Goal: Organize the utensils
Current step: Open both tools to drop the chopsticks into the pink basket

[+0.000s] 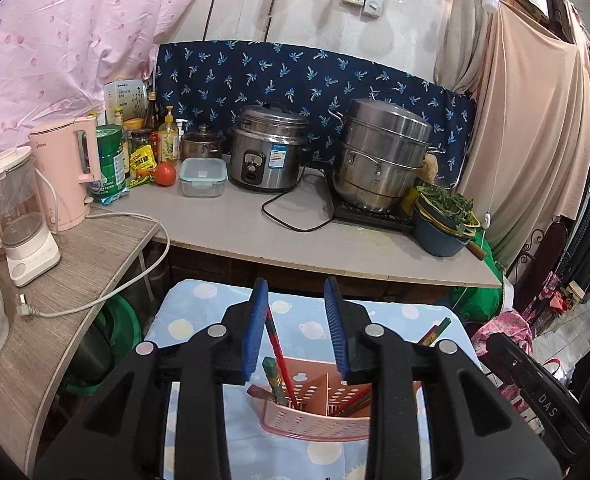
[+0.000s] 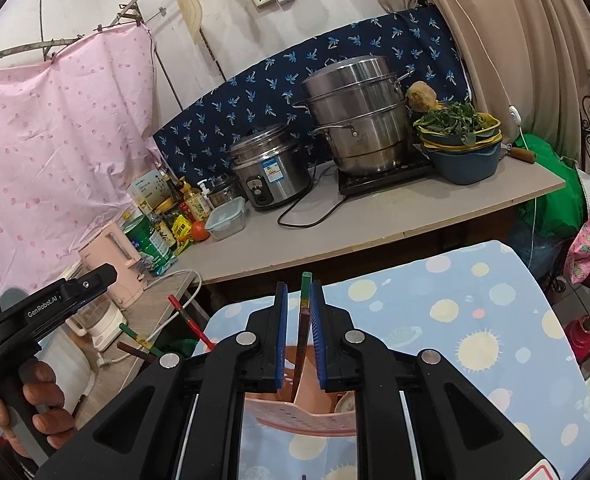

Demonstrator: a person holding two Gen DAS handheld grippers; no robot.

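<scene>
**Two grippers over the pink utensil holder**

The pink perforated holder (image 1: 315, 416) sat on a cloth-covered table (image 1: 199, 320) printed with pale dots, near its front; the table's far edge ran close beneath the grey counter (image 1: 255, 232), with bare cloth on the right; a wood-grain shelf (image 1: 75, 280) bounded the left.

The left gripper (image 1: 301, 324) pointed gently downward above the holder, jaws released and standing apart; a red chopstick (image 1: 279, 352) stood between them, leaning by the left pad, its foot in the holder's left compartment, and whether the pad touched it could not be told. The right gripper (image 2: 299, 336) tilted likewise; its jaws stood narrowly apart around a dark chopstick with a green tip (image 2: 303, 320), which ran down into the holder (image 2: 307, 412); whether the pads still pressed it could not be told. A hand (image 2: 35, 404) gripped the left tool's handle.

More chopsticks (image 1: 355, 400) leaned in the right compartment; a rice cooker (image 1: 269, 152), steamer pot (image 1: 383, 152), pink kettle (image 1: 67, 168) and basin of greens (image 1: 445, 220) crowded the counter; a white cord (image 1: 135, 280) trailed off the shelf's edge.
</scene>
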